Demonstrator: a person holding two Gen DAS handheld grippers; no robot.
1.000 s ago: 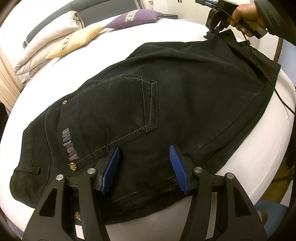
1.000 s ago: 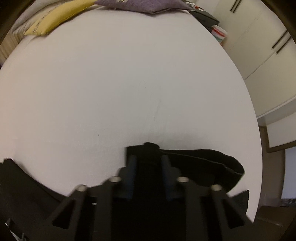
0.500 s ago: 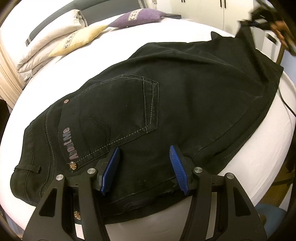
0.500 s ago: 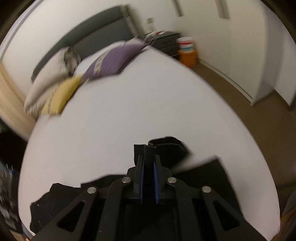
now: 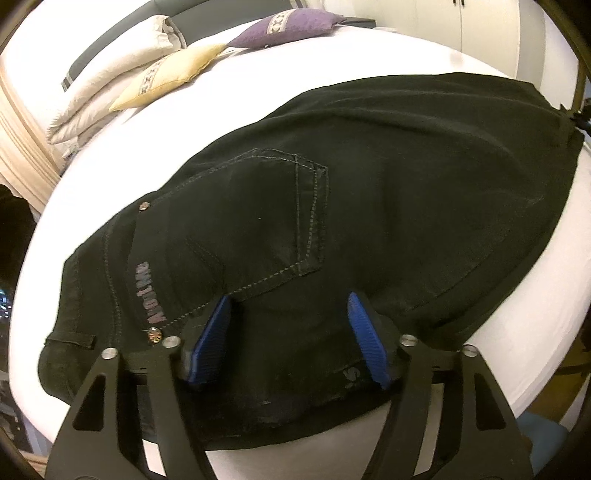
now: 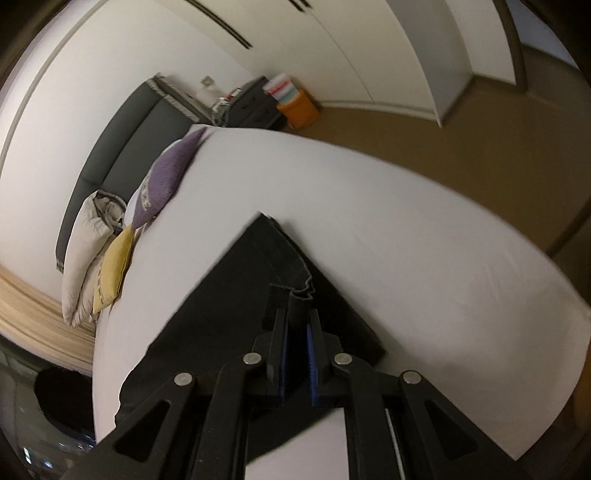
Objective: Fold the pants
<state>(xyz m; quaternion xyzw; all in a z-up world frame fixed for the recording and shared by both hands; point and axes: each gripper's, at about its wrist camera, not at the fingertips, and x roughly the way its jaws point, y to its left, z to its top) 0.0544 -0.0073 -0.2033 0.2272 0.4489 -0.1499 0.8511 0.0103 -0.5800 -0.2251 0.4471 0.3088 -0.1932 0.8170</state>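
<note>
The black pants (image 5: 369, 192) lie spread on the white bed (image 5: 369, 48), back side up, waistband at the left of the left wrist view. Along the back pocket's edge grey lettering reads roughly "AboutMe" (image 5: 147, 291); the middle letters are blurred. 2 metal rivets sit at the pocket's corners. The left gripper (image 5: 288, 332) rests on the fabric below the pocket, its blue fingers (image 5: 210, 332) spread and opening, cloth under them but not pinched. The right gripper (image 6: 295, 325) has its fingers pressed together, pinching a bunched edge of the pants at the leg end. At the head of the bed lie a purple cushion (image 5: 288, 27), a yellow cushion (image 5: 170, 74) and white pillows (image 5: 110, 85).
</note>
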